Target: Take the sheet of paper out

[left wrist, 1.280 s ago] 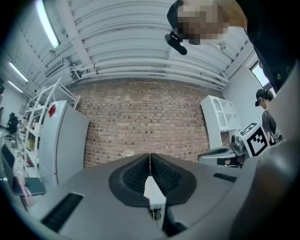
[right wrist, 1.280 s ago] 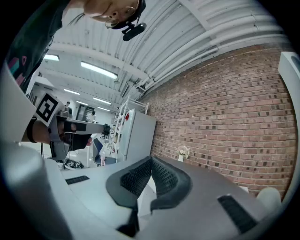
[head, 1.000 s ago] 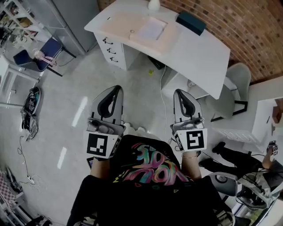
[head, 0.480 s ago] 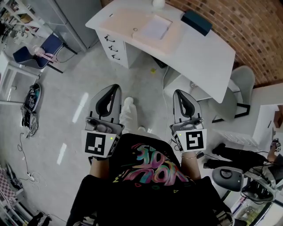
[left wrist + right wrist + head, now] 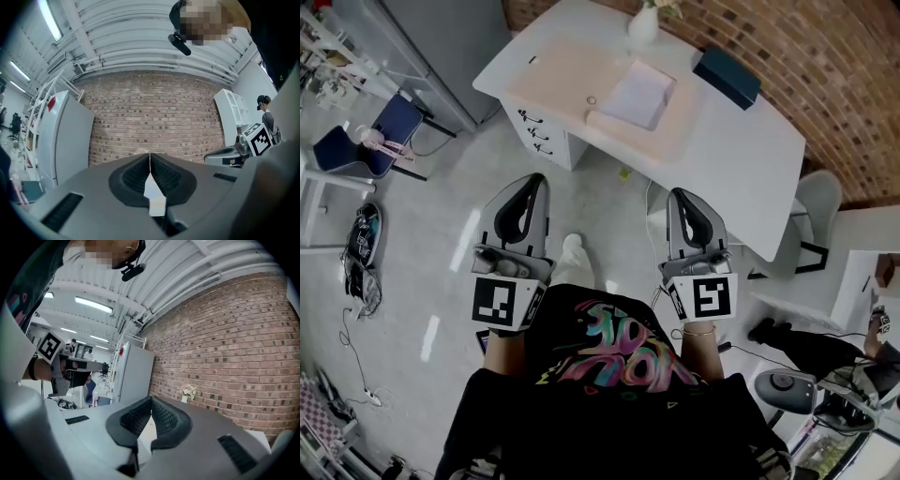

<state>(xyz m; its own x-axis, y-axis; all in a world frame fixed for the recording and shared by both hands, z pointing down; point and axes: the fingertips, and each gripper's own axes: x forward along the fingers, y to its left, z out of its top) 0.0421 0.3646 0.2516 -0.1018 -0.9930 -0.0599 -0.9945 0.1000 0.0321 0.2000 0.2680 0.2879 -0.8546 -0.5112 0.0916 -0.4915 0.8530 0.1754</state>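
Note:
A white sheet of paper [image 5: 639, 94] lies on a pale pink mat [image 5: 572, 58] on the white desk [image 5: 741, 141] ahead of me. Both grippers are held level at waist height over the floor, short of the desk and apart from the paper. My left gripper [image 5: 535, 179] is shut with nothing between its jaws; in its own view the left gripper [image 5: 150, 155] points at a brick wall. My right gripper [image 5: 678, 195] is shut and empty too, and the right gripper [image 5: 151, 400] faces the desk top in its own view.
On the desk stand a white vase [image 5: 644, 23], a dark teal box [image 5: 727, 76] and a small ring [image 5: 592, 100]. Drawers [image 5: 534, 127] sit under its left end. A grey chair [image 5: 814, 192] is at the right, a blue chair [image 5: 392, 127] at the left.
The person has walked toward the desk, carrying both grippers forward. The desk and the paper now lie lower in the head view and nearer. Both grippers have stayed shut.

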